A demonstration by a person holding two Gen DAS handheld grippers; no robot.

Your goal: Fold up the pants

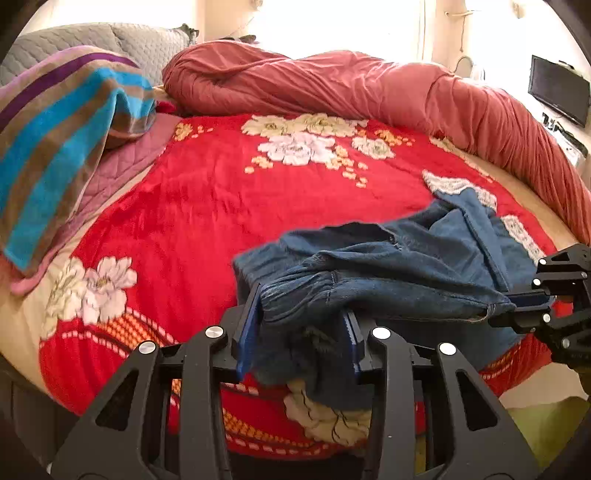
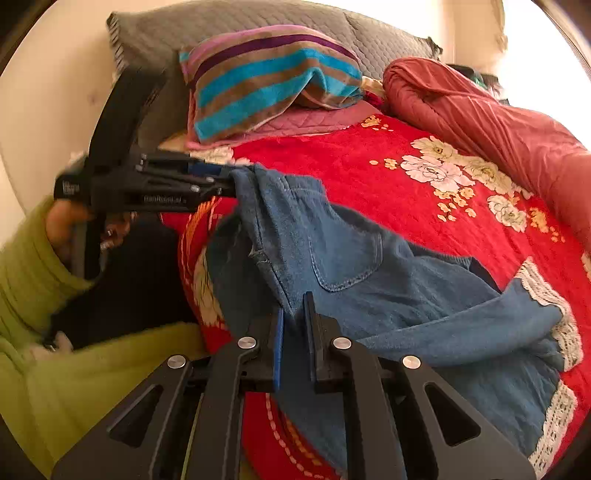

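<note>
Blue denim pants with white lace hems are partly lifted off a red floral blanket. My left gripper is shut on a bunched waistband corner, denim filling the gap between its blue pads. In the right wrist view the left gripper holds that corner up at the left. My right gripper is shut on the other waist edge of the pants. In the left wrist view the right gripper pinches the denim at the right. The legs trail on the bed.
A striped towel lies over pillows at the bed's head beside a grey quilted pillow. A rolled red quilt runs along the far side. A dark monitor stands beyond it. A green sleeve holds the left gripper.
</note>
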